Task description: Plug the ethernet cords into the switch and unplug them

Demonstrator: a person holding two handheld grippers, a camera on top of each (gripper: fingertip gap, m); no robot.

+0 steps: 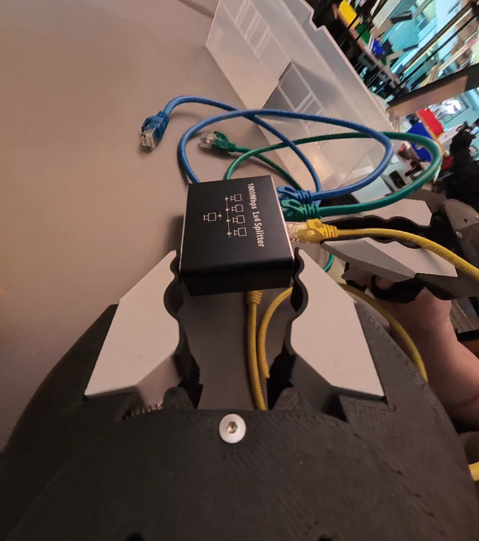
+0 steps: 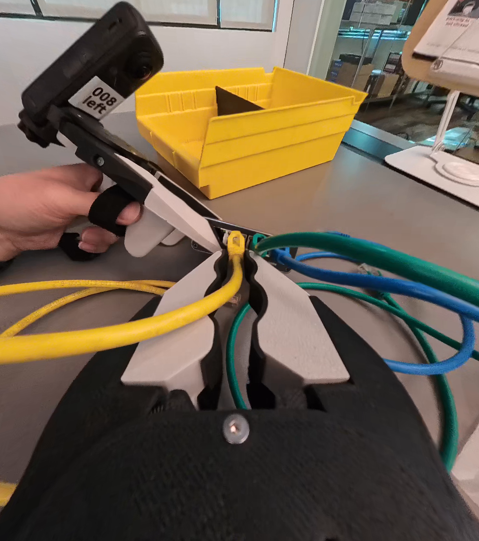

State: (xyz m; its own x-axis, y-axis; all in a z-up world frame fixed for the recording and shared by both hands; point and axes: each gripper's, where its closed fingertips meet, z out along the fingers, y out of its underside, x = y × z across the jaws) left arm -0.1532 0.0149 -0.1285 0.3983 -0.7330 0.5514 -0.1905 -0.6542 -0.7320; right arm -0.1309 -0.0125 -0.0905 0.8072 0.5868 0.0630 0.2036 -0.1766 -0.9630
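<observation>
My left tool (image 1: 236, 263) is clamped on the near end of the black switch (image 1: 232, 231), one finger on each side, and the box looks tilted above the grey counter (image 1: 56, 175). My right tool (image 2: 233, 257) pinches the yellow cord (image 2: 115, 333) just behind its plug (image 2: 234, 241). That yellow plug is at the switch's port row, with its clear tip still showing outside the housing in the left wrist view, so it's not seated flush. Next to it on that side, a green plug (image 1: 298, 209) and a blue plug (image 1: 292, 193) sit in their ports. Another yellow connector (image 1: 253, 297) goes into the switch's near face, between my left tool's fingers. The blue cord (image 1: 291, 112) and green cord (image 1: 408, 202) loop out over the counter, and their free ends, blue (image 1: 151, 133) and green (image 1: 213, 140), lie loose beyond the switch. A yellow bin (image 2: 247, 128) stands on the counter behind the switch, well apart. A clear plastic organizer (image 1: 276, 73) sits past the cords.
</observation>
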